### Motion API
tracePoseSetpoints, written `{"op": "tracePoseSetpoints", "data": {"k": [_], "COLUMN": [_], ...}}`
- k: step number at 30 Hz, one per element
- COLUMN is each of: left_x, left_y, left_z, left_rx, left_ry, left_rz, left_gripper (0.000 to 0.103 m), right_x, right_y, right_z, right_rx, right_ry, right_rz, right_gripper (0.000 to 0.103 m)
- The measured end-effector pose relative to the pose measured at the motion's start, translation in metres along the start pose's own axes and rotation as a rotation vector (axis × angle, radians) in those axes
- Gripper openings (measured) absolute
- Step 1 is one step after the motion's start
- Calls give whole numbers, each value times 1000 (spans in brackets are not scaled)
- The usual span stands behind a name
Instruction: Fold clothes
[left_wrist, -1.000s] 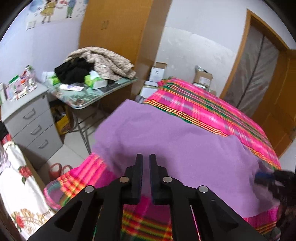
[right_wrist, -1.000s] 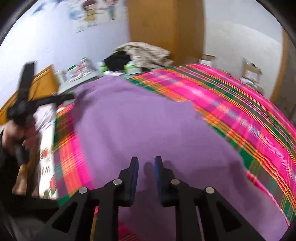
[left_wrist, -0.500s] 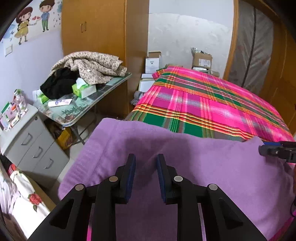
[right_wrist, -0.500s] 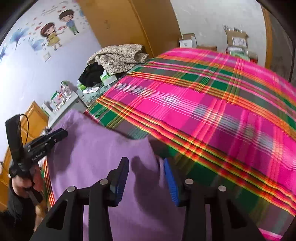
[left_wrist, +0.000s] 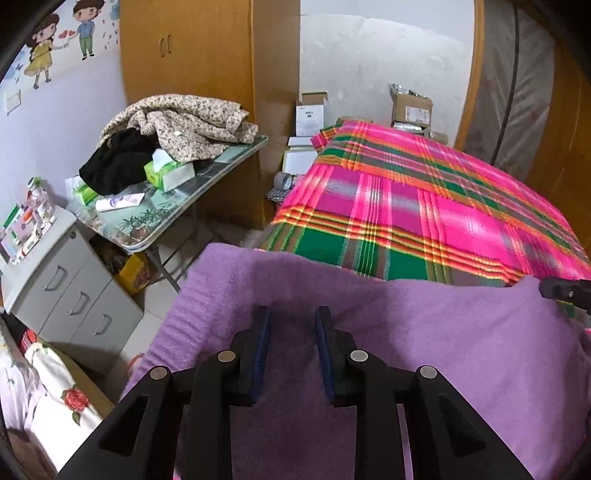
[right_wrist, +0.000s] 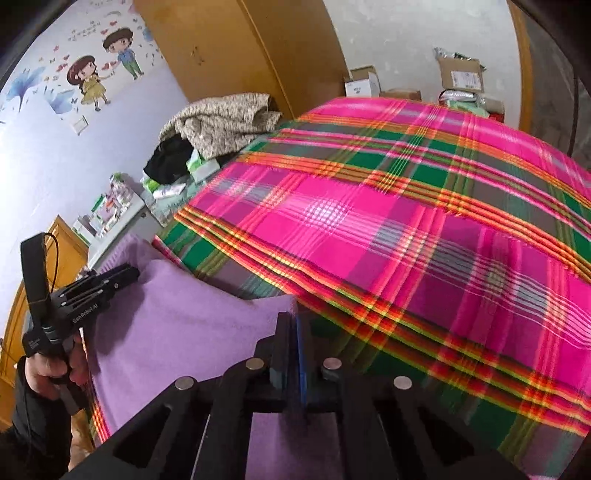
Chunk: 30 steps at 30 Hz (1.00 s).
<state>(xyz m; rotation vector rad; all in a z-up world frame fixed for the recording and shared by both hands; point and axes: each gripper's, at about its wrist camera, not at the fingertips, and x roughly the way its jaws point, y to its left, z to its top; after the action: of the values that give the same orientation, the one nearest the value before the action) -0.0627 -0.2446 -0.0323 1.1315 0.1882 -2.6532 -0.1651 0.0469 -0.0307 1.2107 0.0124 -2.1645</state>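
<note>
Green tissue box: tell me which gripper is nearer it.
Left. The left gripper hangs over the end of the purple cloth toward the green tissue box; the right gripper pinches its opposite corner, farther away.

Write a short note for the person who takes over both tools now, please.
Left tool: open, over the purple cloth, holding nothing.
Right tool: shut, apparently pinching the cloth's right corner.
The cloth lies at the near edge of the plaid bed.
Done: not clear how many folds are made.
Left to do: grip the left side, then finish folding.
</note>
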Motion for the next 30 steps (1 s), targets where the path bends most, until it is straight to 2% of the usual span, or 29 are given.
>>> {"op": "tracePoseSetpoints", "data": {"k": [3, 8, 13, 15, 20, 23, 26, 28, 30], "left_x": [-6, 17, 17, 10, -21, -35, -41, -43, -44], "left_y": [6, 15, 12, 12, -4, -21, -41, -56, -71], "left_z": [4, 5, 5, 4, -12, -25, -34, -39, -44], "left_rx": [-9, -20, 8, -7, 2, 22, 55, 83, 114], "left_ry": [-26, 27, 19, 23, -10, -13, 0, 9, 19], "left_rz": [12, 22, 34, 35, -27, -89, -145, -178, -208], "left_gripper": [27, 27, 27, 27, 27, 27, 27, 27, 27], "right_x": [-8, -23, -31, -36, -75, -86, -91, -93, -92], "right_y": [-1, -2, -9, -14, -19, -32, -51, -64, -73], "right_z": [-10, -26, -40, -44, -63, -81, -92, -93, -91], "right_rx": [-1, -2, 15, 31, 24, 24, 39, 48, 42], "right_ry": [-6, -16, -19, -27, -108, -91, -72, -61, -46], "right_rz": [-28, -74, -118, -130, -156, -174, -165, -157, -148], "right_gripper": [7, 8, 8, 8, 9, 21, 24, 35, 42]}}
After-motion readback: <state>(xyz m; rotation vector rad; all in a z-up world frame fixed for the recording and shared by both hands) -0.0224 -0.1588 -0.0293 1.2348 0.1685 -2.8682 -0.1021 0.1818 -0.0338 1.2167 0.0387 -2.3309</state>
